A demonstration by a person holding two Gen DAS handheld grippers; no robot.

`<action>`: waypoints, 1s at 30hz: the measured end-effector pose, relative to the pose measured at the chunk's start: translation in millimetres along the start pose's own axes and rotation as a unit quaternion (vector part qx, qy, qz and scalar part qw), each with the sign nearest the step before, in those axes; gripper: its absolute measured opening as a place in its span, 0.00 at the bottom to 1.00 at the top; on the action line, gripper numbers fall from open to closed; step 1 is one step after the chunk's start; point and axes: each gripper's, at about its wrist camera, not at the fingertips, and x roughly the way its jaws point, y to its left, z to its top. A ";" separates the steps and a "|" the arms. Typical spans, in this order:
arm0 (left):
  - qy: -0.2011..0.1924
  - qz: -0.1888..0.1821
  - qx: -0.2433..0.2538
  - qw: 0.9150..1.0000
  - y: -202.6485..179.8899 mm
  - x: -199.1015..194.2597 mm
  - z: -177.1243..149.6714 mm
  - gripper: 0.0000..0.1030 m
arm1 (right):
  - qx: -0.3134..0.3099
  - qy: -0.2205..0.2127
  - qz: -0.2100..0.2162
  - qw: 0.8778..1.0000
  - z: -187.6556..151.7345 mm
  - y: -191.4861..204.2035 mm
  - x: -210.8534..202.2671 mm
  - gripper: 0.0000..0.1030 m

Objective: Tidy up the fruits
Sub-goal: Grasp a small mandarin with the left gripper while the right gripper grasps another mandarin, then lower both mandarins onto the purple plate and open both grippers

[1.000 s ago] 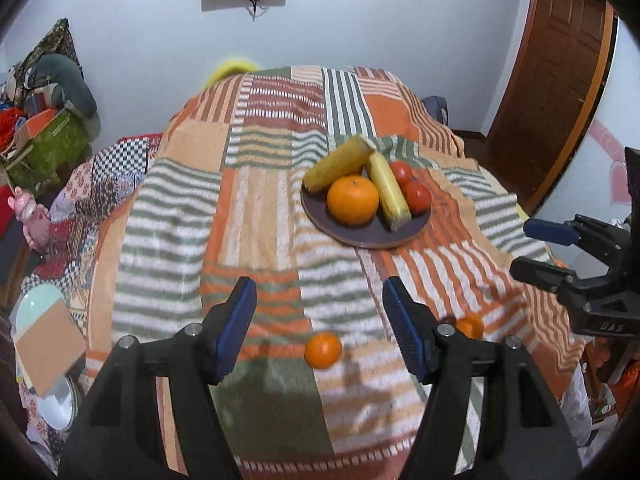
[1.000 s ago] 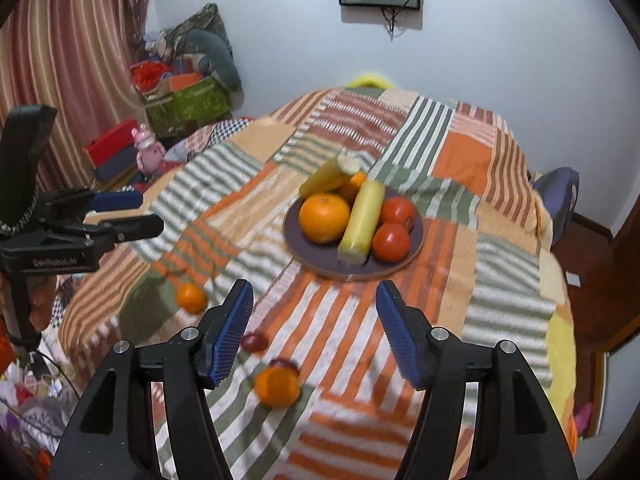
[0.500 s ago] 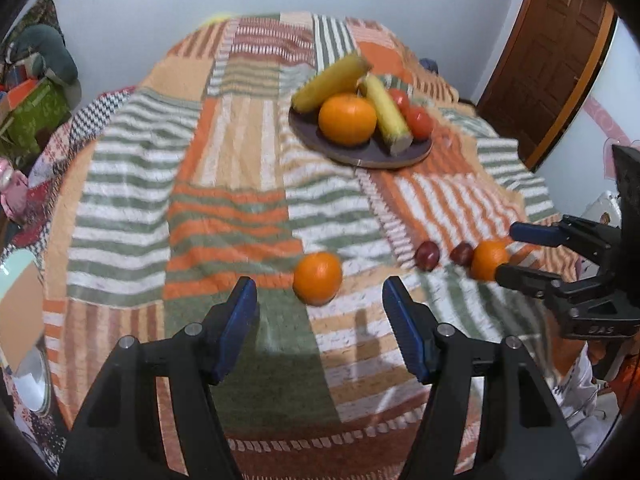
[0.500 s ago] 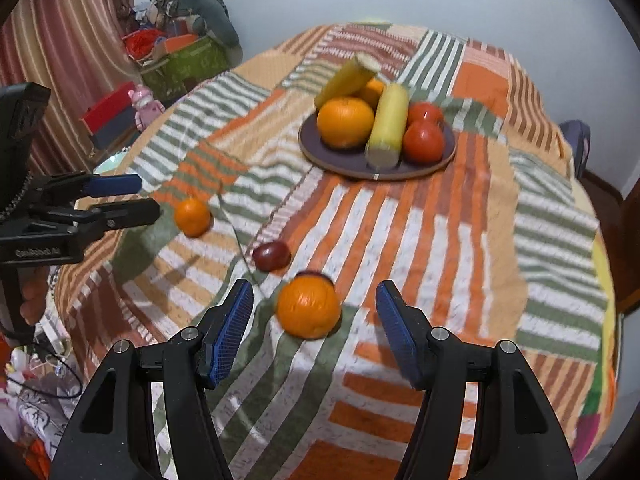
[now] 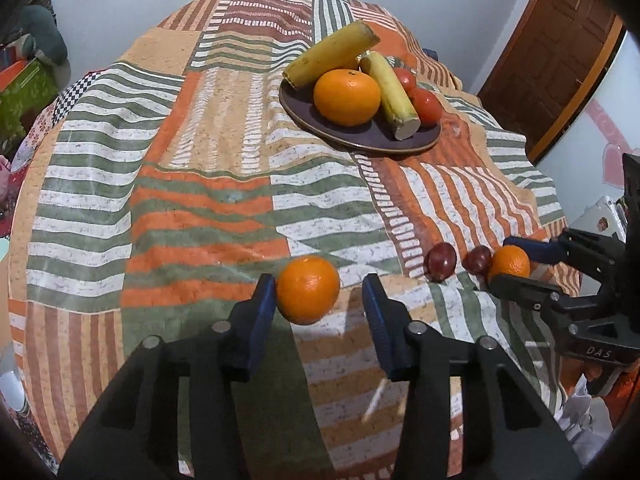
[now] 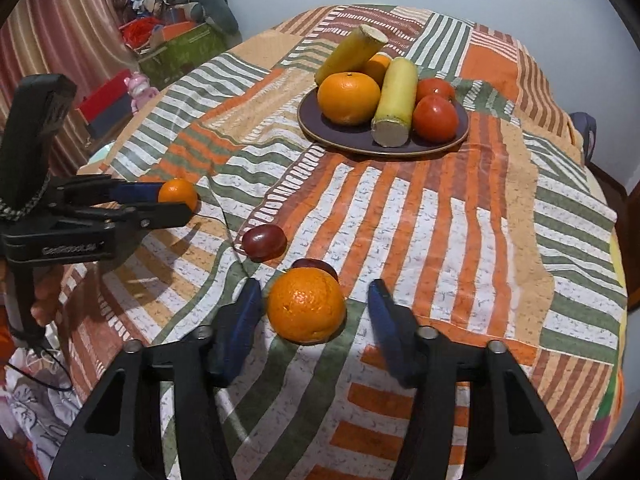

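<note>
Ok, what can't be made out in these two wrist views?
- Second dark red fruit, right wrist view: mostly hidden behind the near orange.
- Small orange on the plate, right wrist view: largely behind the yellow pieces.
- Corner clutter, right wrist view: too small and distorted.

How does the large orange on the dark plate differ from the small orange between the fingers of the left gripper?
The large round orange on the dark plate looks bigger than the small round orange at the left gripper. The large orange rests on the dark round plate, touching a yellow banana; the small orange lies on the striped patchwork cloth, alone. No gripper is near the large orange; the left gripper brackets the small one. Both are orange and round.
</note>
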 end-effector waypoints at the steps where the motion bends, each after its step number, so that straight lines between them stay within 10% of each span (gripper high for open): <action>1: -0.003 0.002 -0.002 1.000 0.9 -0.8 0.1 0.36 | -0.001 0.000 0.005 1.000 0.9 0.1 -0.5 0.37; 30: -0.050 -0.004 0.028 0.998 -20.6 -11.8 71.7 0.31 | 0.014 -0.073 -0.017 0.997 60.4 -42.9 -20.8 0.34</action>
